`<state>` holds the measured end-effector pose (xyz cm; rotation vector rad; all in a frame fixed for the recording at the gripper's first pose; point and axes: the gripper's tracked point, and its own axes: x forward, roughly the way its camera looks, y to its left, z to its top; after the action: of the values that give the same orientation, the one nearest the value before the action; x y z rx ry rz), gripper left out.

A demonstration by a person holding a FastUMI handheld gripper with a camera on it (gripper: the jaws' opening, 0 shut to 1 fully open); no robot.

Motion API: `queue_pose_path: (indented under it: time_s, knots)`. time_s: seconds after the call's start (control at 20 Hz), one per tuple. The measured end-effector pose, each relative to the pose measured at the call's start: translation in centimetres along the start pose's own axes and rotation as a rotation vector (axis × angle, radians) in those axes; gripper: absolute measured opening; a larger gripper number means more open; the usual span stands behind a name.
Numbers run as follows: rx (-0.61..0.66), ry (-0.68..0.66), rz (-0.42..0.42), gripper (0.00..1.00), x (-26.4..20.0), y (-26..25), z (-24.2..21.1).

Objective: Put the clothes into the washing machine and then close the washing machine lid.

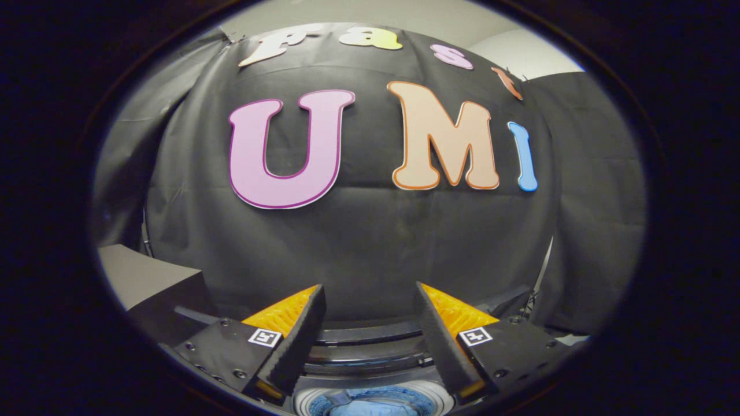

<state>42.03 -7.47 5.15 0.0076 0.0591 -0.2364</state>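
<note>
- My claw point(370, 323) is spread wide and holds nothing, raised facing the booth's black cloth wall point(370, 242).
- Below and between my fingers is the washing machine's round opening point(370, 398), with blue clothes point(370, 404) inside.
- The dark lid point(370, 334) stands open just beyond.
- Likely next: reach over the lid and press it down squarely.

The gripper point(370, 300) has two wedge-shaped fingers point(292, 346) with ribbed faces, spread apart; each dark, screw-studded finger mount carries a small square black-and-white marker point(265, 337).
</note>
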Motion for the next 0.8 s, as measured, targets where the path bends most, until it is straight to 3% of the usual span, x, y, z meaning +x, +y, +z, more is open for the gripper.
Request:
queue_pose_path:
  time_s: [0.8]
  knots:
    - [0.002, -0.039, 0.009, 0.95, -2.3, -0.6, -0.7]
